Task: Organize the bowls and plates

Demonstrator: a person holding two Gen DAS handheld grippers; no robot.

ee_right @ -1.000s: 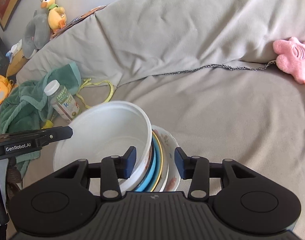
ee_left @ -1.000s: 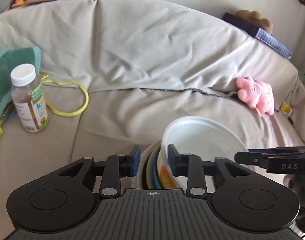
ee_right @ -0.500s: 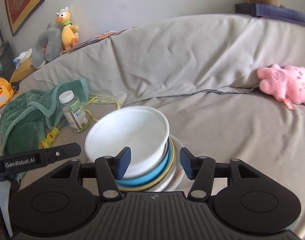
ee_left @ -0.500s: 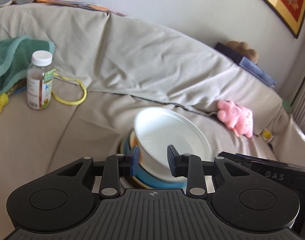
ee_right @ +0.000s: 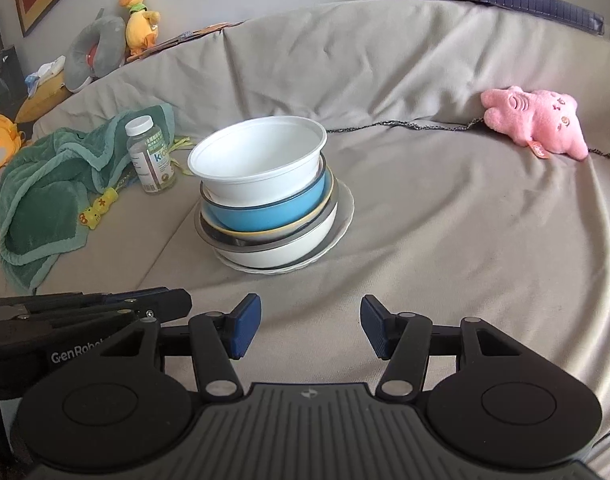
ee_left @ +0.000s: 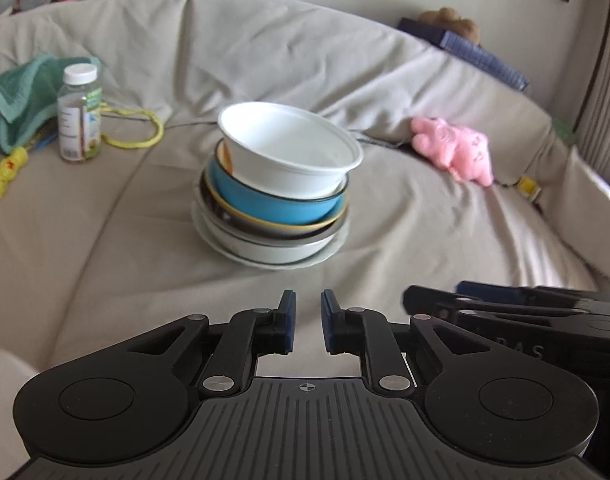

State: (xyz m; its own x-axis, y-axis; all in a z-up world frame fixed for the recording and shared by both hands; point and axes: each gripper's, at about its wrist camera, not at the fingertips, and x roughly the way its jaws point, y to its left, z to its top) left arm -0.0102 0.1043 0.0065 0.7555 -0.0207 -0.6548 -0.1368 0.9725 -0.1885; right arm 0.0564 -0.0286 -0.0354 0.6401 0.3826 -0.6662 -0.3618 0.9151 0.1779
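Surface: a sofa seat under a grey-beige cover (ee_right: 445, 216), with the backrest rising behind it.
Stack: plates and bowls piled near the middle of the seat, well forward of the backrest fold.
Top item: white bowl (ee_right: 261, 160), upright, empty, nested in the blue bowl (ee_right: 265, 208).
Lower items: a yellow-rimmed dish and a dark-rimmed white bowl (ee_right: 281, 250) sit beneath; a white plate (ee_right: 345, 208) carries the whole pile.
Alignment: the pile is uneven; in the left wrist view the white bowl (ee_left: 289, 152) leans towards the right of the picture.
Left gripper (ee_left: 307, 322): jaws drawn to their narrowest, a thin gap showing between the blue pads, nothing held; it is well short of the stack, over the bare front of the seat.
Right gripper (ee_right: 309, 326): jaws partly apart and opening, nothing between them; also short of the stack.
Bottle (ee_right: 151, 156): upright, white cap, towards the left end of the seat, near the stack but apart from it.
Green towel (ee_right: 49, 184): crumpled at the left end, just beside the bottle.
Pink plush toy (ee_right: 537, 120): lies at the backrest fold, right end, well apart from the stack.
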